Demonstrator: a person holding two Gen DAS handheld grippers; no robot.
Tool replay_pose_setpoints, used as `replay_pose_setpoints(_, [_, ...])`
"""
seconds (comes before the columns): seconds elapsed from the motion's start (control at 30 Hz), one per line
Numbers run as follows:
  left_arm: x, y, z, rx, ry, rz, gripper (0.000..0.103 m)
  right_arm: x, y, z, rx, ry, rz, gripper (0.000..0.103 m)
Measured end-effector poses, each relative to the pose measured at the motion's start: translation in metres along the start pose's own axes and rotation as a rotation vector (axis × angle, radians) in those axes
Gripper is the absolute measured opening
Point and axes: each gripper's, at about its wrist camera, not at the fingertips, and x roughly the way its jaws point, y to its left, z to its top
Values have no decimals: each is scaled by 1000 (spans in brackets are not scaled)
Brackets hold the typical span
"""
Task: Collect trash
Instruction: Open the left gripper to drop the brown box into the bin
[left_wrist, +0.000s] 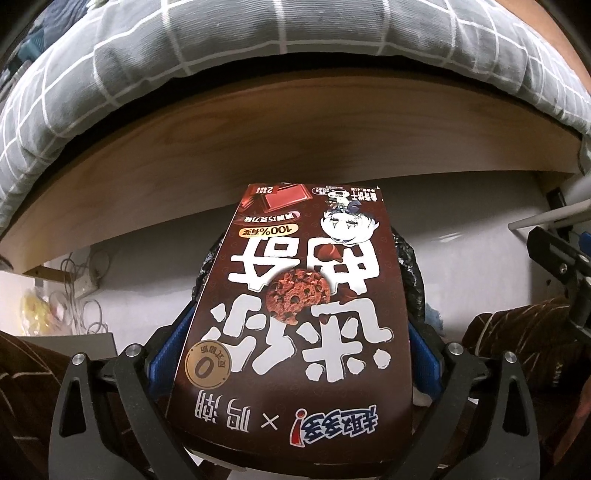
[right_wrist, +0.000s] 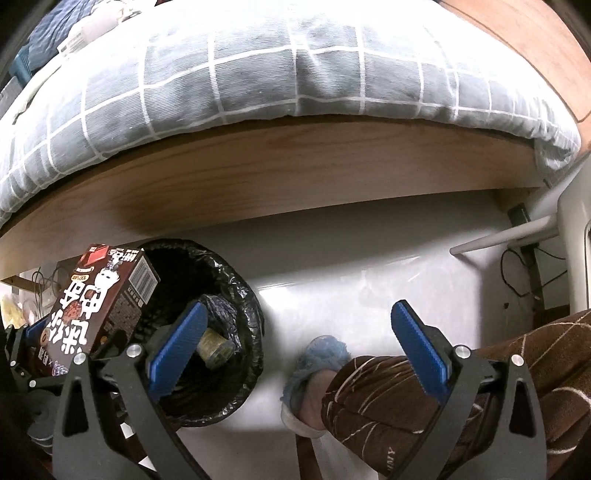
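Observation:
A brown cookie box (left_wrist: 295, 314) with white lettering fills the middle of the left wrist view, and my left gripper (left_wrist: 295, 354) is shut on its two sides. From the right wrist, the same box (right_wrist: 103, 302) hangs above the near-left rim of a bin lined with a black bag (right_wrist: 243, 295). A small round tin (right_wrist: 216, 349) and a crumpled dark wrapper (right_wrist: 221, 312) lie inside the bin. My right gripper (right_wrist: 295, 332) stands open to the right of the bin, above the floor, with nothing between its blue pads (right_wrist: 177, 343).
A bed with a grey checked quilt (right_wrist: 258, 74) and a wooden frame board (right_wrist: 295, 177) overhangs the bin. A person's leg in brown patterned trousers (right_wrist: 443, 387) and a blue fluffy slipper (right_wrist: 317, 358) rest on the pale floor at right. Cables (left_wrist: 77, 295) lie far left.

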Motion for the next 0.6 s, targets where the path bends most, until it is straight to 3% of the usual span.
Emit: replay_pose_setpoints(0.6, [-1, -9, 0, 7, 3, 12, 97, -6, 8, 1, -11, -13, 9, 96])
